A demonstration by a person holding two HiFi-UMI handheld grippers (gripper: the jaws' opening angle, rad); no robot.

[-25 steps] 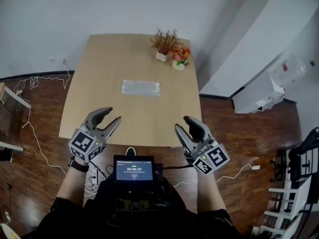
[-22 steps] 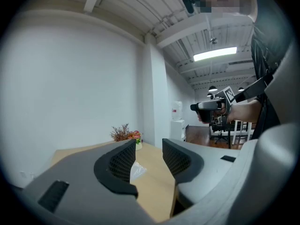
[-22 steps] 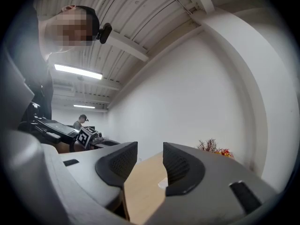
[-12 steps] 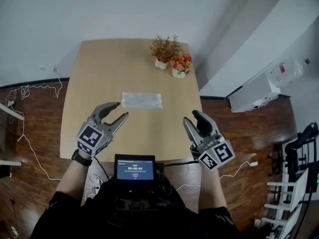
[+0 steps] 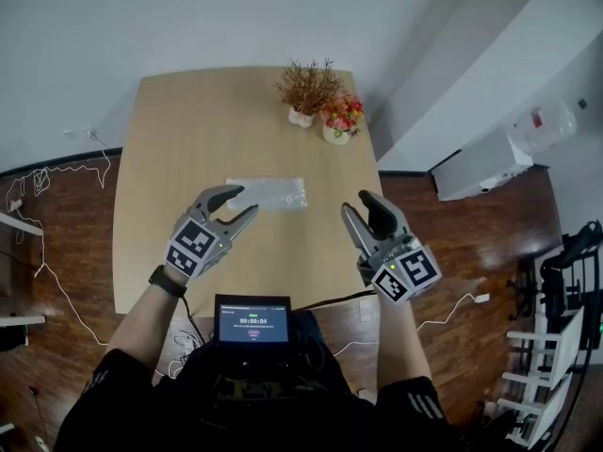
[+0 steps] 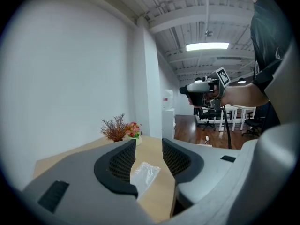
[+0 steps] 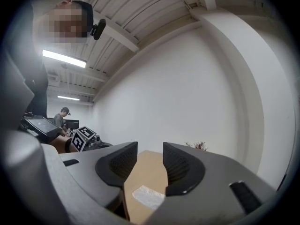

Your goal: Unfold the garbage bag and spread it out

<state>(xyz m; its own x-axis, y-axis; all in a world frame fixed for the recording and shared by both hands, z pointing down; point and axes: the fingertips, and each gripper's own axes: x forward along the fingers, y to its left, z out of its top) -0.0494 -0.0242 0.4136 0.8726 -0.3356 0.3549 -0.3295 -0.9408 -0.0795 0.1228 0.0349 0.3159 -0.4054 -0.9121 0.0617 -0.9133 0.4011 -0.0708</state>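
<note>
A folded clear garbage bag [image 5: 268, 193] lies flat near the middle of the wooden table [image 5: 179, 139]. My left gripper [image 5: 241, 202] hovers open at the bag's near left corner, nothing between its fingers. In the left gripper view the bag [image 6: 144, 175] shows low between the open jaws of the left gripper [image 6: 148, 146]. My right gripper [image 5: 358, 204] stands open to the right of the bag, a short gap away from it. The right gripper view looks across the table at the bag [image 7: 149, 197], beyond the empty jaws of the right gripper [image 7: 150, 149].
Two small pots stand at the table's far right corner: dried twigs [image 5: 306, 90] and bright flowers [image 5: 339, 121]. A small screen [image 5: 252, 321] sits at my chest below the table's near edge. Cables [image 5: 57, 172] trail on the floor at left. A white unit [image 5: 480, 168] stands right.
Both grippers have moved forward from the table's near edge over the table towards the bag. The left one now reaches the bag's corner. Their jaws stay equally wide.
</note>
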